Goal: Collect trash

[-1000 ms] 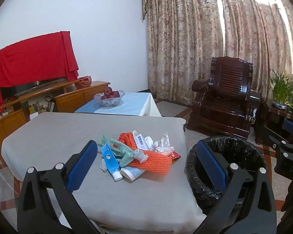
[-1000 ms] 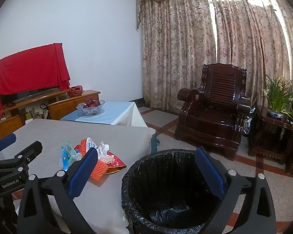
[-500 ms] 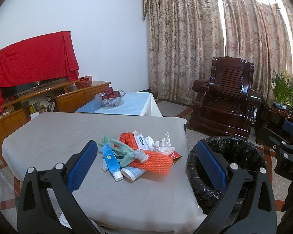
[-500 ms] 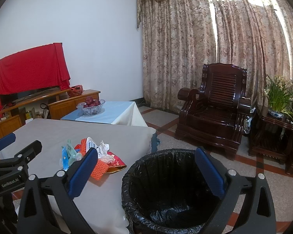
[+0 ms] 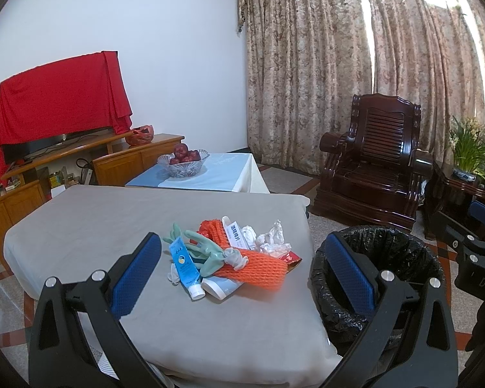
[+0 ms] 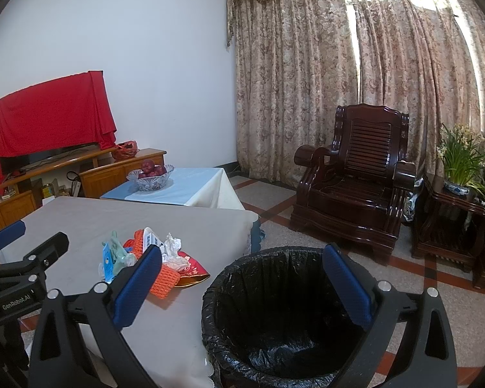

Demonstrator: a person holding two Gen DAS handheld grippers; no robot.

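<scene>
A heap of trash lies near the right edge of the grey-covered table (image 5: 80,226): an orange foam net (image 5: 255,266), a green rubber glove (image 5: 207,252), a blue tube (image 5: 184,263), a white tube (image 5: 220,287), crumpled tissue (image 5: 271,239) and a red wrapper (image 5: 292,258). My left gripper (image 5: 242,278) hangs open above the table's near side, short of the heap. A bin lined with a black bag (image 6: 274,307) stands on the floor right of the table. My right gripper (image 6: 242,284) is open over the bin's near rim, holding nothing. The heap (image 6: 145,258) shows left of it.
A glass bowl of apples (image 5: 182,163) rests on a low blue-clothed table (image 5: 216,177) behind. A dark wooden armchair (image 5: 375,168) and a side table with a potted plant (image 5: 468,158) stand at the right. A wooden cabinet with a red-draped screen (image 5: 58,106) lines the left wall.
</scene>
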